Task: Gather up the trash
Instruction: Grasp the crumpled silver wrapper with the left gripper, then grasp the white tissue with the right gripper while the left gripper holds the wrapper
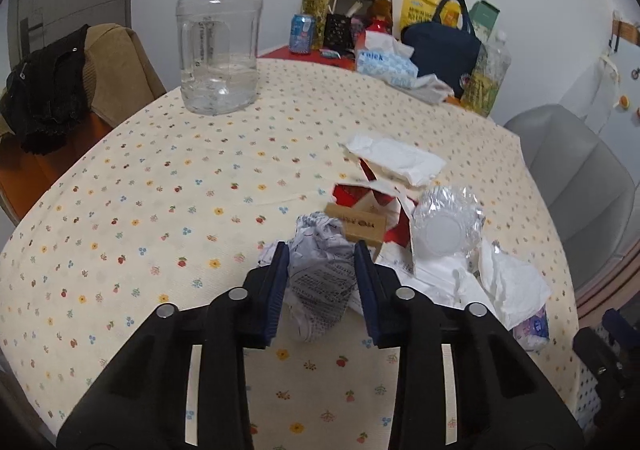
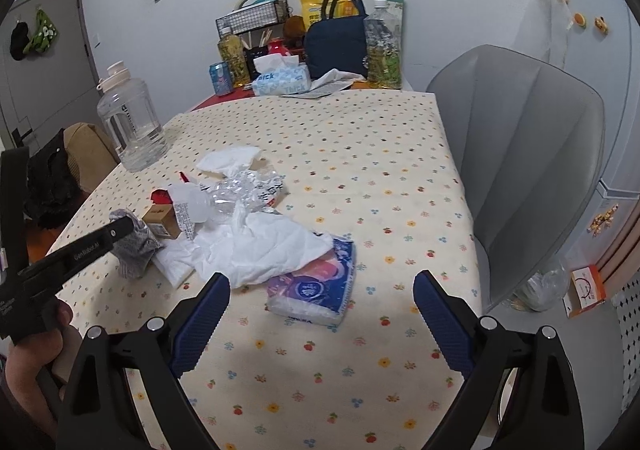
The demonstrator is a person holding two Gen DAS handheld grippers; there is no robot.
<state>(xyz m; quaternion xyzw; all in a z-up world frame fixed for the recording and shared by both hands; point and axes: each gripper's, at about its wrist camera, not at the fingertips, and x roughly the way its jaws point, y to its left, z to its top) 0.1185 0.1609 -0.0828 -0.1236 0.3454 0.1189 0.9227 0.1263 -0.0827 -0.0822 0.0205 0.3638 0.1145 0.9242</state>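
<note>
My left gripper [image 1: 321, 250] is shut on a crumpled ball of printed paper [image 1: 320, 278], low over the flowered tablecloth; it also shows in the right wrist view [image 2: 134, 244]. Beyond it lie a small brown box [image 1: 356, 227], a torn red and white wrapper [image 1: 360, 194], a crushed clear plastic bottle [image 1: 444, 226], and white tissues [image 1: 508, 282]. My right gripper [image 2: 322, 282] is open and empty, just short of a purple tissue packet [image 2: 316, 286] and a crumpled white tissue [image 2: 264, 246].
A large clear water jug [image 1: 218, 38] stands at the far left of the table [image 1: 140, 210]. Bottles, a can, a tissue box [image 2: 280, 80] and a navy bag [image 2: 336, 42] crowd the far end. A grey chair [image 2: 524, 154] stands on the right.
</note>
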